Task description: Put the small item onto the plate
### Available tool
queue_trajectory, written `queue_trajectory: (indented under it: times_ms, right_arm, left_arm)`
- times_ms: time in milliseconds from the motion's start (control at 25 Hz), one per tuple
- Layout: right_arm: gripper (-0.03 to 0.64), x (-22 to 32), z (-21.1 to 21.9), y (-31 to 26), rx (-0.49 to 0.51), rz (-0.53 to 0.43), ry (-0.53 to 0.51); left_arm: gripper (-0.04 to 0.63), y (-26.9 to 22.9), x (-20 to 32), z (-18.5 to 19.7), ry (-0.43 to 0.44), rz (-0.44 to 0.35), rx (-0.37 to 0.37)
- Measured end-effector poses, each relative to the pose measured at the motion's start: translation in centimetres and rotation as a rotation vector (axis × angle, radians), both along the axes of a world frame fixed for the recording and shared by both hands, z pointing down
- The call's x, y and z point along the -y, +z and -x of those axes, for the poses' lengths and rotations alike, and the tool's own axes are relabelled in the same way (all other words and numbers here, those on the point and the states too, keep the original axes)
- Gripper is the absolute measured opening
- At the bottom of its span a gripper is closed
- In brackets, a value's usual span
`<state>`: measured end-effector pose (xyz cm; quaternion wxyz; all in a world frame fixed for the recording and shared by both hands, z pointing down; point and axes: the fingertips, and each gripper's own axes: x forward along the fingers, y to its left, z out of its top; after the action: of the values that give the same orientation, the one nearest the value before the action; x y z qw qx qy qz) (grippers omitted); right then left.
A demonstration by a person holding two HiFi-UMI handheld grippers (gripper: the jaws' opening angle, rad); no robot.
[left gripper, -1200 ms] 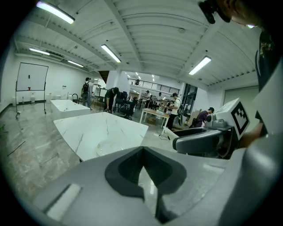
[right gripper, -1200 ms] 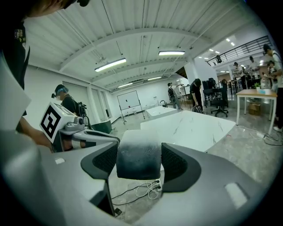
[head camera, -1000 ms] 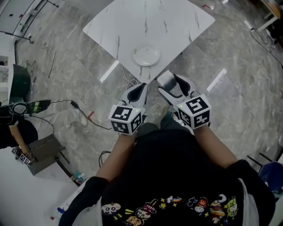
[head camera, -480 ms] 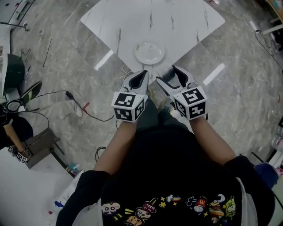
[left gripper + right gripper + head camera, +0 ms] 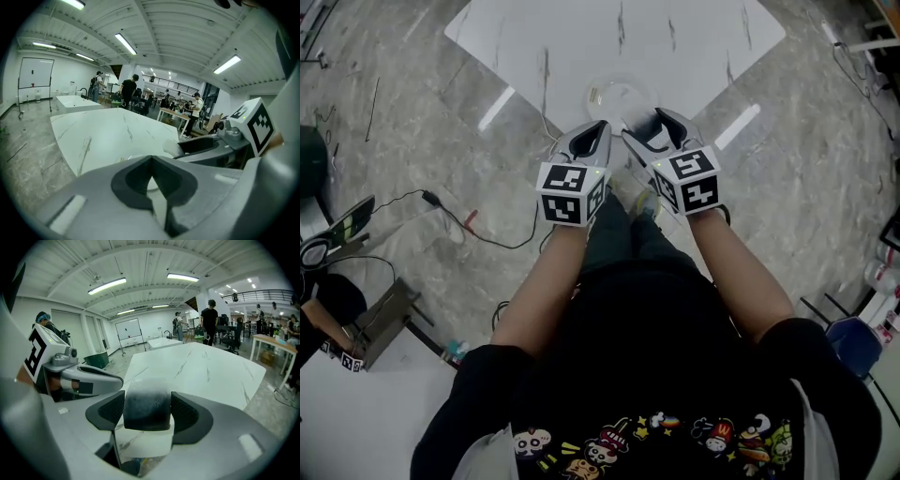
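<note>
The left gripper (image 5: 596, 127) was closed, its jaws pressed together with nothing between them. The right gripper (image 5: 643, 122), just to its right, was clamped on the small item (image 5: 146, 401), a dark block seated squarely between both jaws. Both grippers were held at the near corner of the white marble table (image 5: 694, 37). The item was positioned at the near rim of the plate (image 5: 614, 92), which lay on that corner. Contact between item and plate could not be determined.

Smooth plate (image 5: 614, 92); glossy marble-veined table (image 5: 553, 37) (polished stone floor (image 5: 806, 141) too).
</note>
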<state>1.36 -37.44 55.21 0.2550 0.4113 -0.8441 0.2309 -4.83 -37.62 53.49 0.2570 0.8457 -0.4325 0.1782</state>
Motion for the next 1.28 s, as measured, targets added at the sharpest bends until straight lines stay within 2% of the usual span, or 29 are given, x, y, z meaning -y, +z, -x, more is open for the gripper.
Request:
queue_trajectory:
  times_ms: [600,1280]
  right_arm:
    - [0.334,5.5,2.3,6.5,-0.145,0.056,-0.042]
    - [0.334,6.3,3.3,8.1,-0.223,0.095,-0.092]
  left_arm:
    - [0.0,3.4,3.4,1.7,-0.009,0.055,-0.015]
    - [0.0,3.9,3.7,2.6,-0.026,0.067,-0.019]
